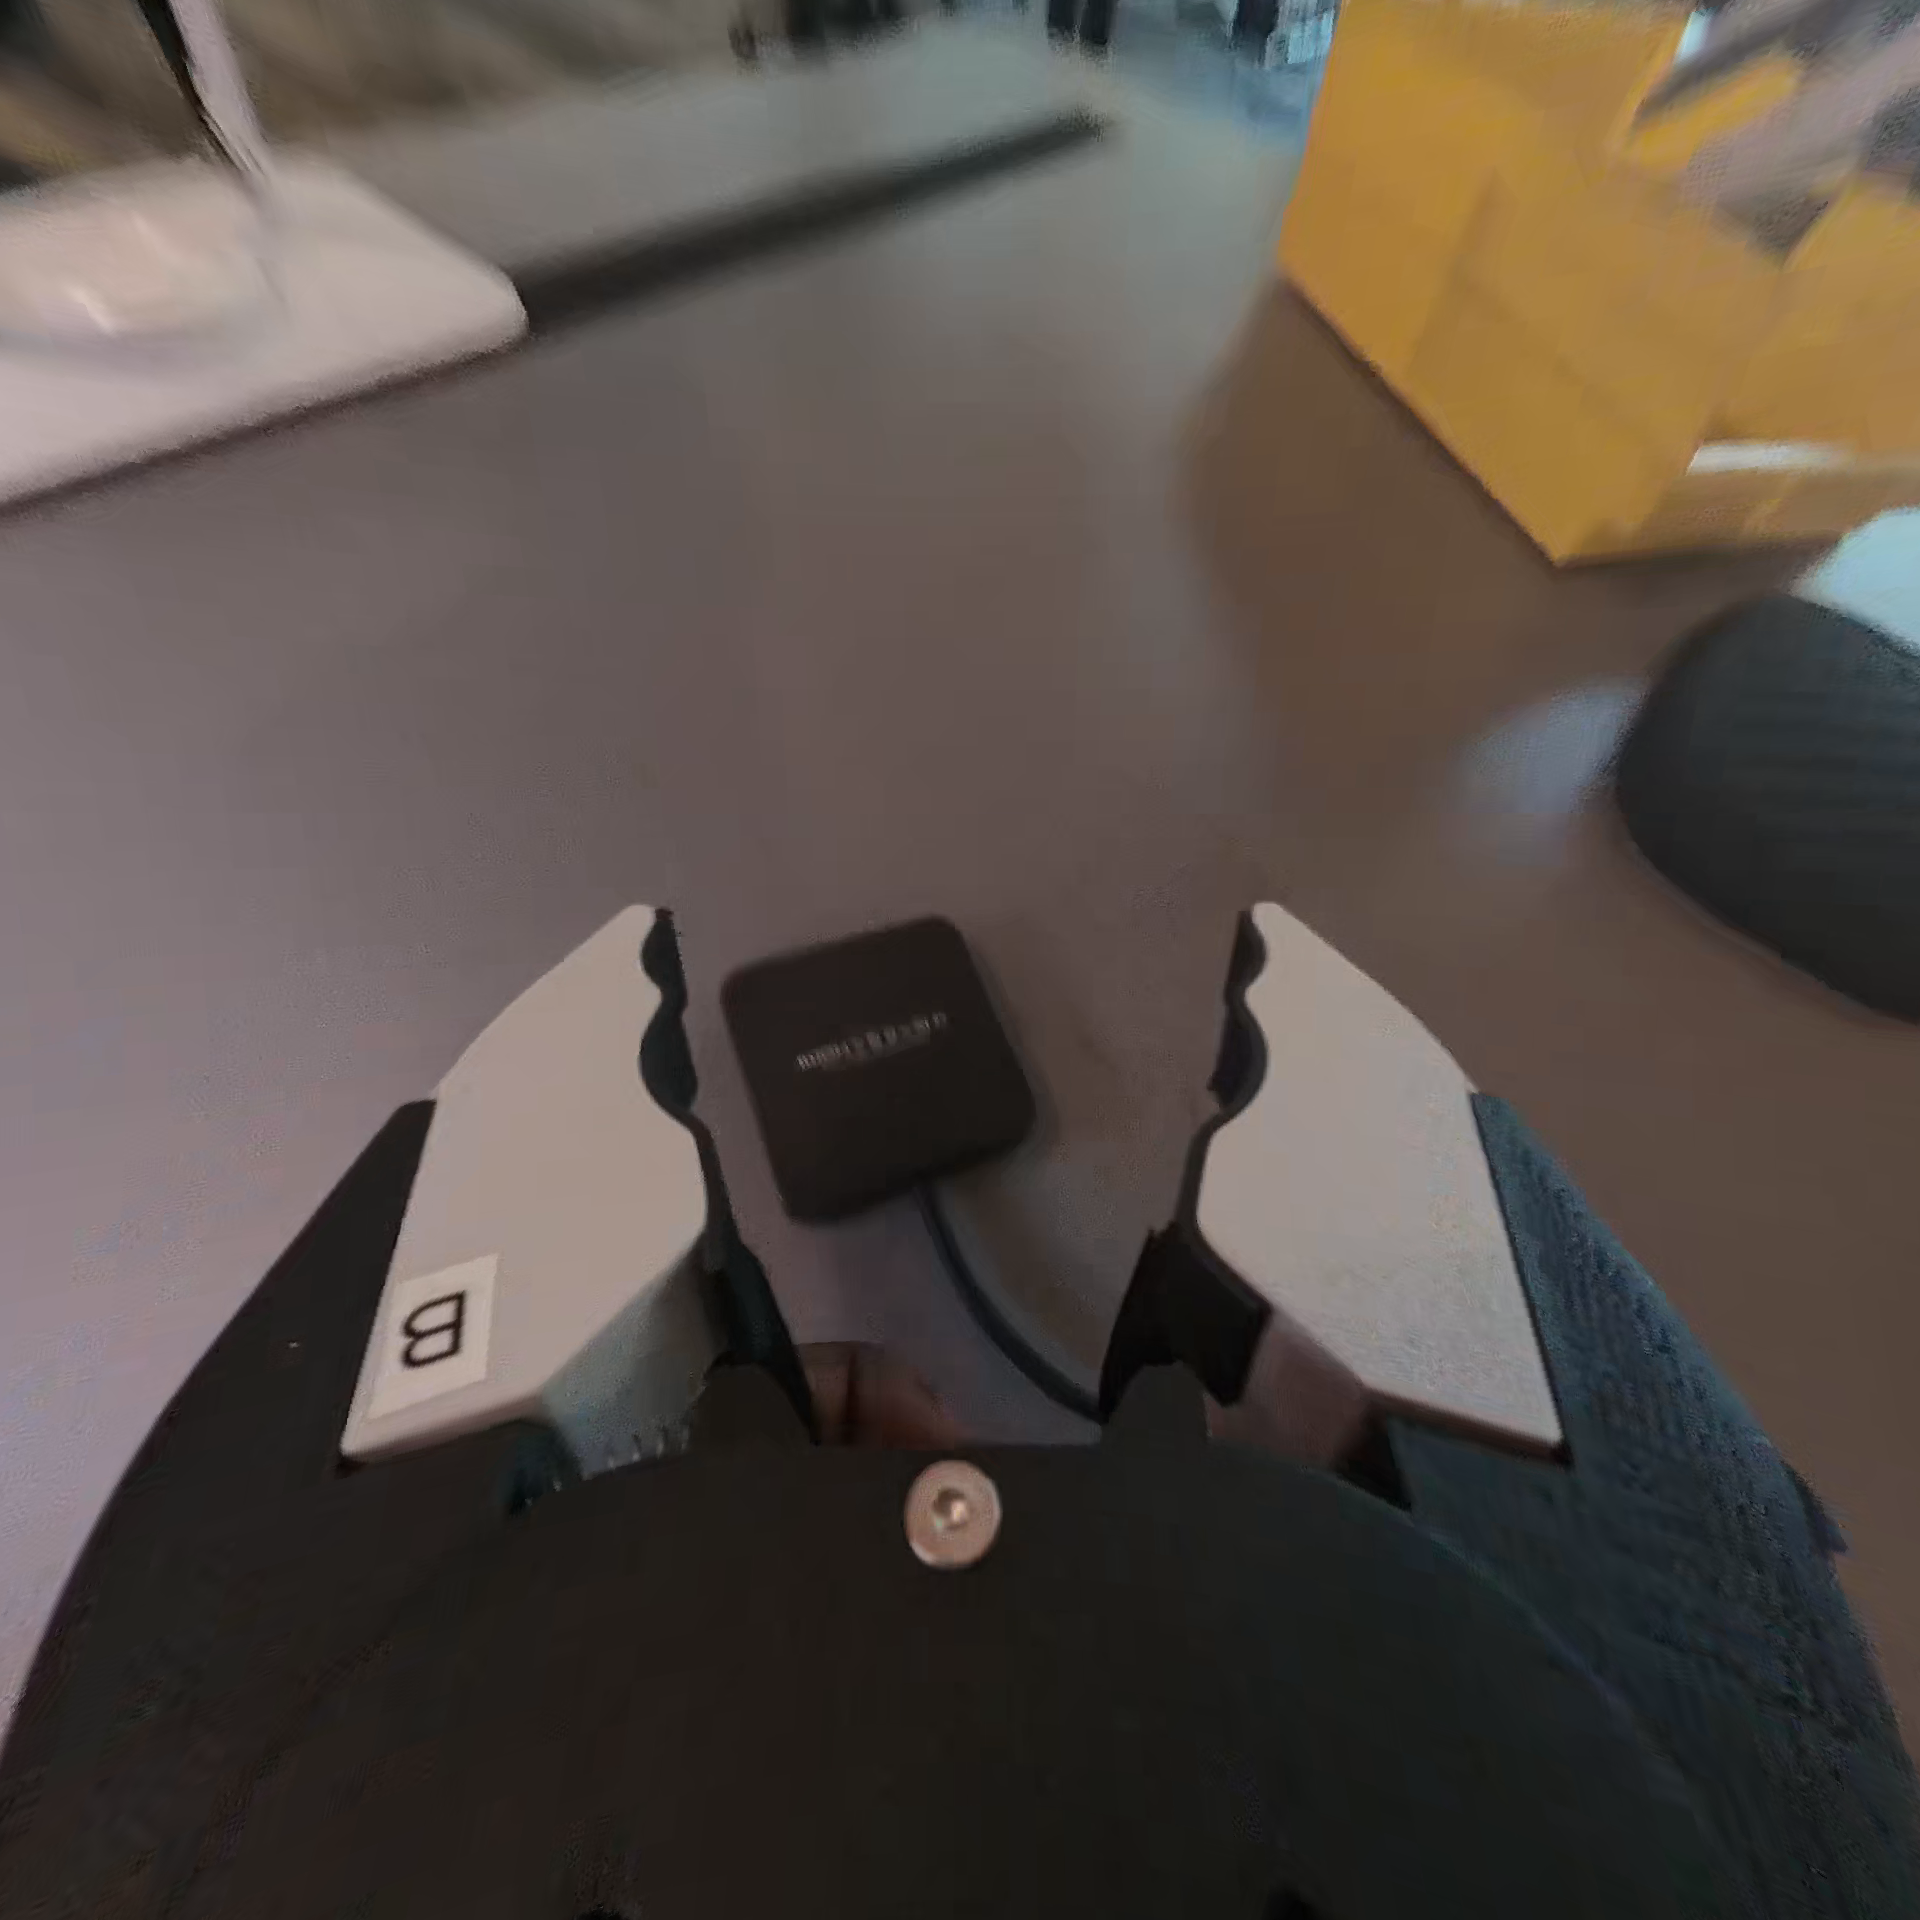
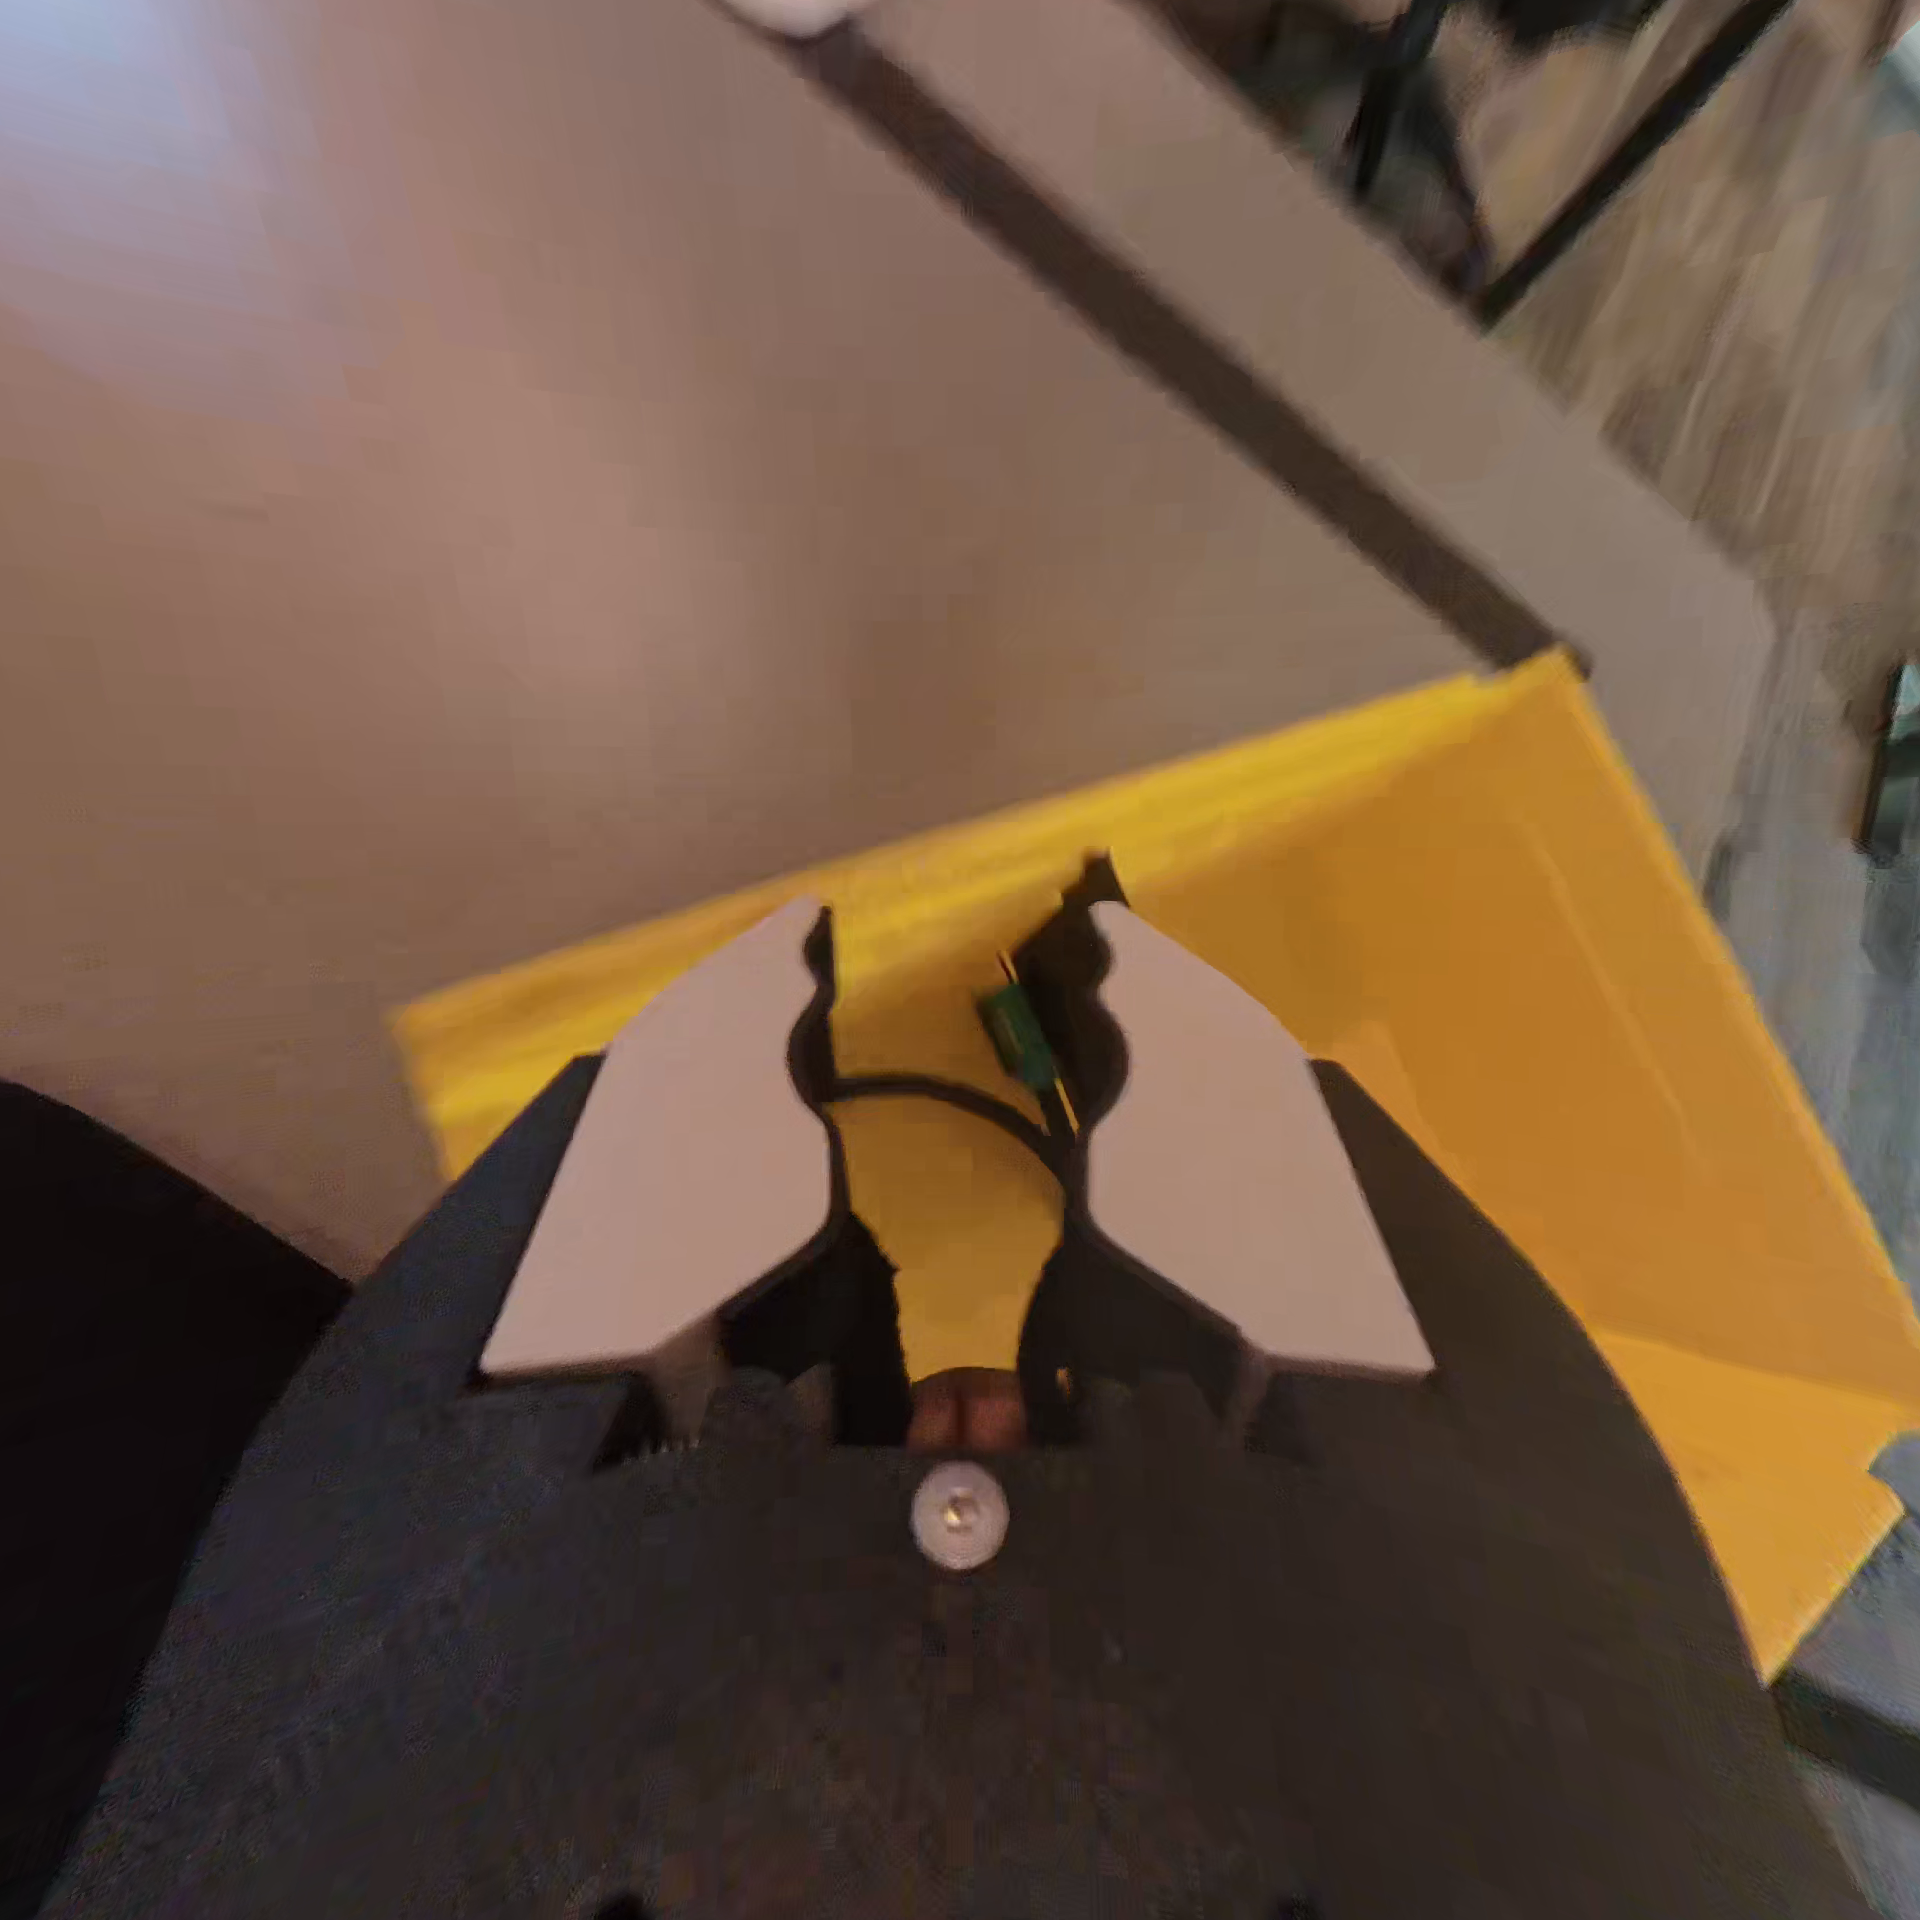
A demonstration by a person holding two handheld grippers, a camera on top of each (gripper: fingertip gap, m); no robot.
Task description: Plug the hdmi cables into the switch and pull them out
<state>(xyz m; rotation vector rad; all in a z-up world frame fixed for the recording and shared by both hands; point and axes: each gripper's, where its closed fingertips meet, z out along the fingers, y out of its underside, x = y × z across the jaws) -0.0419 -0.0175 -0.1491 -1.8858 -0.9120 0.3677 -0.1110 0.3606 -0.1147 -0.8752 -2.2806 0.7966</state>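
Note:
In the left wrist view a small black square switch (image 1: pixel 878 1060) lies flat on the grey-brown table (image 1: pixel 727 675), and its thin black lead (image 1: pixel 987 1309) runs back toward the camera. My left gripper (image 1: pixel 956 914) is open, its fingers on either side of the switch, apart from it. In the right wrist view my right gripper (image 2: pixel 956 925) is open above a yellow box (image 2: pixel 1403 1039). A thin black cable (image 2: pixel 925 1091) with a green tag (image 2: pixel 1013 1029) crosses the gap between the fingers. I cannot tell whether the cable touches the pads. No plug shows clearly.
The yellow box (image 1: pixel 1538 270) stands at the table's back right. A white flat stand base (image 1: pixel 208 312) sits at the back left. A dark rounded shape (image 1: pixel 1797 810), blurred, is at the right. The table's far edge (image 2: pixel 1195 343) has chair legs and floor beyond it.

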